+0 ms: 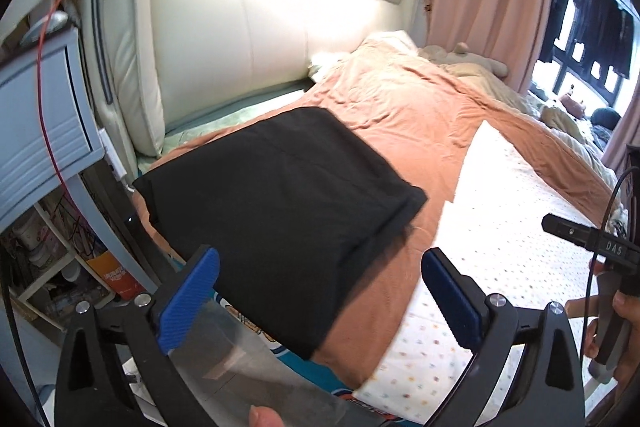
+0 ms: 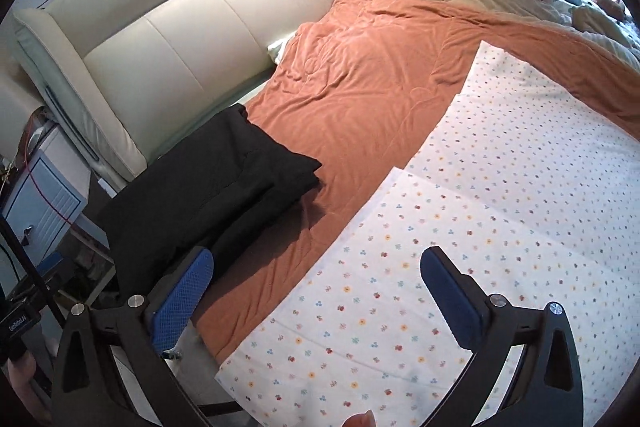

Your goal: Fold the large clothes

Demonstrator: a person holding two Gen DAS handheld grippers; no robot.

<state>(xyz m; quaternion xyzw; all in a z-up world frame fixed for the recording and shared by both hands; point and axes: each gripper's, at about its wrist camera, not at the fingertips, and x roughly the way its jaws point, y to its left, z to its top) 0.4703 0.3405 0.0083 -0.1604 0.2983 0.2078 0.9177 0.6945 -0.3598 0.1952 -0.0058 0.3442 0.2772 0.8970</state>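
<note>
We see the black garment (image 1: pixel 276 195) lying folded into a thick rectangle on the orange blanket (image 1: pixel 400 107), at the corner of the bed nearest the cream headboard (image 1: pixel 240 39) and the grey nightstand (image 1: pixel 36 115). It sits directly ahead of the left hand-held gripper (image 1: pixel 320 303), its near edge reaching down between the two blue pads (image 1: pixel 188 301) — so the left hand is clearly the nearer one. From the right hand-held gripper (image 2: pixel 316 301) the same garment lies off to the left, while straight ahead is the white floral sheet (image 2: pixel 460 227), spread flat. The garment's long axis runs diagonally, from the near bed edge up toward the headboard.

Both hand-held grippers stand wide apart at the jaws, holding nothing, and hover above the bed tilted downward. We judge the black piece already folded — the next reach probably turns on whether it is moved aside or the floral sheet is taken up.
</note>
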